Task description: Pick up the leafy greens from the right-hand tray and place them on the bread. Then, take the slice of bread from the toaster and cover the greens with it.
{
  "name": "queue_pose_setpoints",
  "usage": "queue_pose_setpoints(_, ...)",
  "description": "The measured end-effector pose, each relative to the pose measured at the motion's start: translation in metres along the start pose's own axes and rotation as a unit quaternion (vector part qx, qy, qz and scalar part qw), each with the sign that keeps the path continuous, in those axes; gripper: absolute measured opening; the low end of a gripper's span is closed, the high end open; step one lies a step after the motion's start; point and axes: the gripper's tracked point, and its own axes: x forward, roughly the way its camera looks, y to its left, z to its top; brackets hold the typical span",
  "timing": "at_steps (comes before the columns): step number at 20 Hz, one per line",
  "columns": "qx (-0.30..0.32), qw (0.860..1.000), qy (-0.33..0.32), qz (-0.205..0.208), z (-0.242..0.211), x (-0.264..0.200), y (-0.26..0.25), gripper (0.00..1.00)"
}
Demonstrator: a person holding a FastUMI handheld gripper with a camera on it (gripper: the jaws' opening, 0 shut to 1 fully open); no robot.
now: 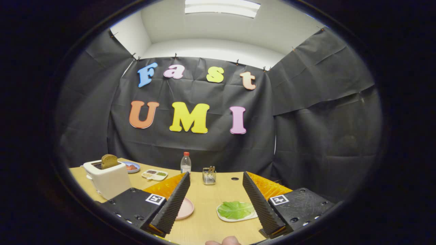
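Hovering above a light wooden table (211, 194), the gripper (216, 197) has its two ridged fingers spread wide apart, with nothing between them but bare tabletop and the dishes farther on. The leafy greens (235, 209) lie on a white tray (223, 217) just inside the right finger (260, 204), whose inner edge overlaps the tray's right side in the view; whether it touches the tray cannot be told. A pink plate (186, 208) sits by the left finger (172, 204), half hidden behind it, so what lies on the plate cannot be seen. Off to the left and beyond the left finger stands a white toaster (108, 182), with a brown slice of bread (109, 161) sticking upright out of its slot. Just behind the toaster is a blue plate (132, 166) holding something reddish, and near it a small white divided dish (155, 175) with bits of food in its compartments. Farther back, near the booth's dark cloth wall, a clear plastic bottle (185, 162) with a red cap stands upright, and a small wire holder (209, 176) stands to its right. A fingertip (224, 241) of the person shows at the near edge, below the fingers. The greens are well apart from the toaster, on the opposite side of the table.
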Motion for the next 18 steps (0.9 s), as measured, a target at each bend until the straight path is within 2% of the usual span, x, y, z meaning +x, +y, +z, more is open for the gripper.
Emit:
queue_pose_setpoints(7, -0.007, 1.0, 0.014, -0.009, -0.003, 0.017, -0.026, 0.95)
queue_pose_setpoints(10, 0.013, 0.999, 0.03, -0.021, -0.007, 0.032, -0.054, 0.95)
queue_pose_setpoints(13, 0.042, 0.997, 0.066, -0.028, -0.032, 0.05, -0.082, 0.95)
queue_pose_setpoints(15, 0.077, 0.99, 0.117, -0.02, -0.062, 0.064, -0.094, 0.95)
queue_pose_setpoints(18, 0.143, 0.972, 0.184, -0.013, -0.104, 0.087, -0.108, 0.96)
